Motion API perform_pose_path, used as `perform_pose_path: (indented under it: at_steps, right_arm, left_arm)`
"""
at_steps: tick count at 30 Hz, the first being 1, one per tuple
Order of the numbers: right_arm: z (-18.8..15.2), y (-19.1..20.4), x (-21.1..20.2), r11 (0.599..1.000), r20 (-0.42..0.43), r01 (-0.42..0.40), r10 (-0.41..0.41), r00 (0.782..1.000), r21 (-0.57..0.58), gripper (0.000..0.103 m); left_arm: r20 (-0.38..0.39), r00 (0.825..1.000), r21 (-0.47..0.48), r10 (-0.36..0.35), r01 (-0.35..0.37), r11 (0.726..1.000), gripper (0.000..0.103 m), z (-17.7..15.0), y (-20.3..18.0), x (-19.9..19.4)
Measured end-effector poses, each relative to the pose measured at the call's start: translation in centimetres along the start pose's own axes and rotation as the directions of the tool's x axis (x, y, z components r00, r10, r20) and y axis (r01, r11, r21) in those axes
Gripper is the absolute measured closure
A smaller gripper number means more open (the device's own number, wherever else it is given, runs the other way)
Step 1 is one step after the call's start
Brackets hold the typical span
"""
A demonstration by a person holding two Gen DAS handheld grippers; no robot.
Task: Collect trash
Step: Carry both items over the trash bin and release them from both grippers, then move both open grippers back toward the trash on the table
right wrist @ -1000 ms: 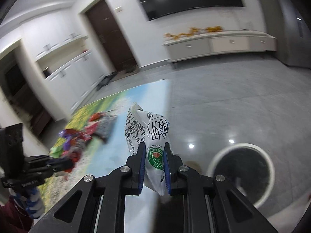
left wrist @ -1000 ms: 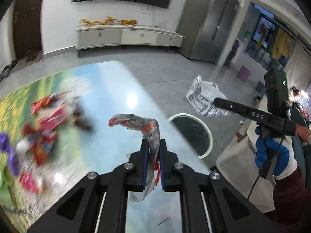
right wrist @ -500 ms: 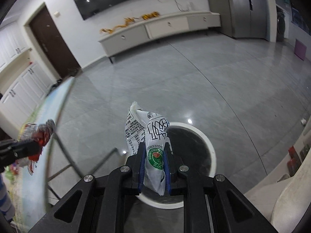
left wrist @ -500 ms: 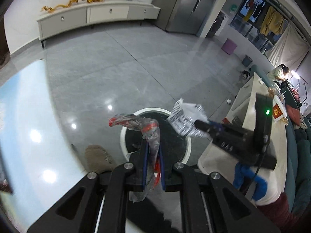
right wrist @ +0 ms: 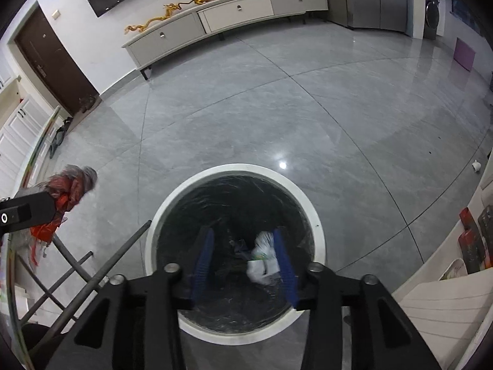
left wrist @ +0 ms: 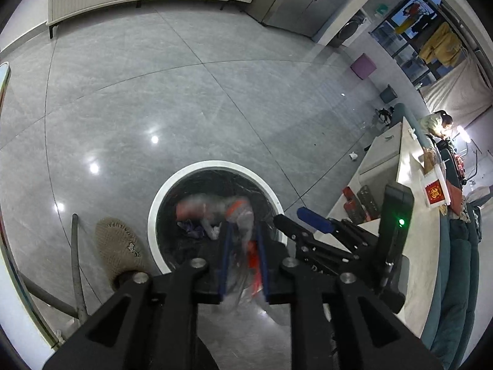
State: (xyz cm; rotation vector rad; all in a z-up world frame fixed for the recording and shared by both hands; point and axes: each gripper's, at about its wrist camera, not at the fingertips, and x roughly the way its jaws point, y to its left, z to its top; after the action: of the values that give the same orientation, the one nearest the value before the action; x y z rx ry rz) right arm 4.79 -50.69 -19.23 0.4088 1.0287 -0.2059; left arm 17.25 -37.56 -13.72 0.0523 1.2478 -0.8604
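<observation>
left wrist view: the left gripper (left wrist: 243, 259) points down over a round white-rimmed bin (left wrist: 160, 197) lined with a black bag. its jaws have just been opening, and a blurred clear-and-red wrapper (left wrist: 243, 222) hangs in the gap, its upper part reaching to 11 o'clock over the bin mouth; whether the pads touch it cannot be told. the right gripper (left wrist: 295, 215) stands at 3 o'clock of the bin, just beside its rim. a beige slipper (left wrist: 117, 243) lies on the grey floor (left wrist: 185, 92) at 9 o'clock of the bin.

right wrist view: the right gripper (right wrist: 243, 262) is over the bin (right wrist: 317, 225), jaws parted and just opened. a white bag (right wrist: 262, 256) lies against the 3 o'clock pad, inside the bin mouth, clear of the other pad. at 9 o'clock the wrapper (right wrist: 71, 188) shows at the left gripper's tip.
</observation>
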Motion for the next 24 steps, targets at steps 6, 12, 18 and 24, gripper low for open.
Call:
perform_pose_path:
  at_steps: [6, 12, 18, 24]
  right_arm:
    - [0.0, 0.2, -1.1, 1.000, 0.022, 0.025, -0.025, 0.999, -0.011, 0.048]
    - [0.1, 1.5, -4.4, 0.998, 0.088, 0.051, -0.048, 0.995, -0.038, 0.036]
    - [0.5, 4.0, -10.4, 0.996, 0.218, 0.054, -0.038, 0.975, -0.066, 0.018]
    - [0.8, 7.8, -17.9, 0.994, 0.369, 0.003, 0.039, 0.928, -0.112, 0.002]
  left_arm:
    - [0.044, 0.999, -0.003, -0.003, 0.003, 1.000, 0.071, 0.0, -0.5, -0.7]
    - [0.175, 0.984, 0.021, 0.020, -0.024, 0.999, 0.071, -0.8, -1.5, -4.5]
    - [0.328, 0.943, 0.078, 0.050, -0.080, 0.994, 0.071, -2.9, -2.8, -11.3]
    - [0.415, 0.905, 0.063, 0.098, -0.136, 0.989, 0.070, -5.7, -2.1, -18.0]
